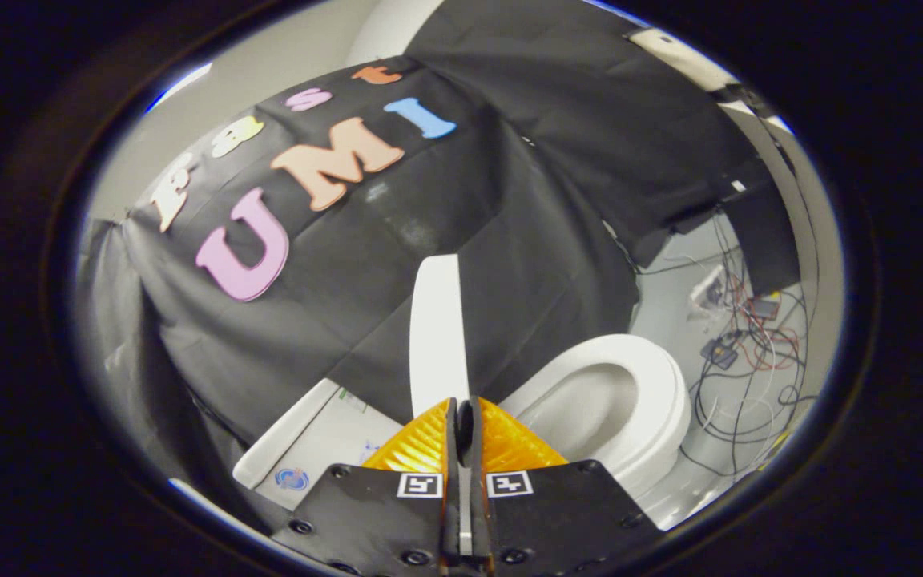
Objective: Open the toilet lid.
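The white toilet lid [436,328] stands raised and is seen edge-on, rising straight up from my fingertips. My gripper [461,407] is shut on the lid's lower edge, its orange fingers [421,449] pressed close with only a thin slot between them. To the right of the fingers the white toilet seat [658,377] lies flat around the uncovered bowl [590,405].
The white cistern [325,441] lies just left of the fingers, against the black cloth wall [509,240]. Loose cables and small electronic boxes [742,353] are scattered over the pale floor [670,304] beyond the toilet on the right.
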Demonstrator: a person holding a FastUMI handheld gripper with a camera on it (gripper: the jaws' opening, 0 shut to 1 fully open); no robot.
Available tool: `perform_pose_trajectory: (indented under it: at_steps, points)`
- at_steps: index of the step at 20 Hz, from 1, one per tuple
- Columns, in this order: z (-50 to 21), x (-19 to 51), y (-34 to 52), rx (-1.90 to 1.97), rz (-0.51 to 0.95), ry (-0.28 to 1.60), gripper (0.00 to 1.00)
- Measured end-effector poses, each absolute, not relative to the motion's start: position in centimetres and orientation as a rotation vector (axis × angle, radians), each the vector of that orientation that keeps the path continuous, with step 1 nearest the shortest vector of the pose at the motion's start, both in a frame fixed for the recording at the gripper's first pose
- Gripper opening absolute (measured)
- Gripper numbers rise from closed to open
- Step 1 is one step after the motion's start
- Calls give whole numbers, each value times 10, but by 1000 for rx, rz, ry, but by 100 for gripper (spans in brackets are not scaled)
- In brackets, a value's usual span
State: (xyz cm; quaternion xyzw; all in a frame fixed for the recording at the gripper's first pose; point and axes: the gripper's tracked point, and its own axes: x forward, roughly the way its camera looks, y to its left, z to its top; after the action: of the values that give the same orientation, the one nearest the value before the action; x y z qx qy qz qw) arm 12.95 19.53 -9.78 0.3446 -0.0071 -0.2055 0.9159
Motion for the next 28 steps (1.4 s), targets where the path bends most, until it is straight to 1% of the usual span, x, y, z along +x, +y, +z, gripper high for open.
perform_pose_trajectory:
  at_steps: [10,15,28]
  points:
    - [-48,164,265,453,-259,7,6]
    - [-35,183,300,396,-183,5,6]
    - [-31,221,375,346,-25,31,6]
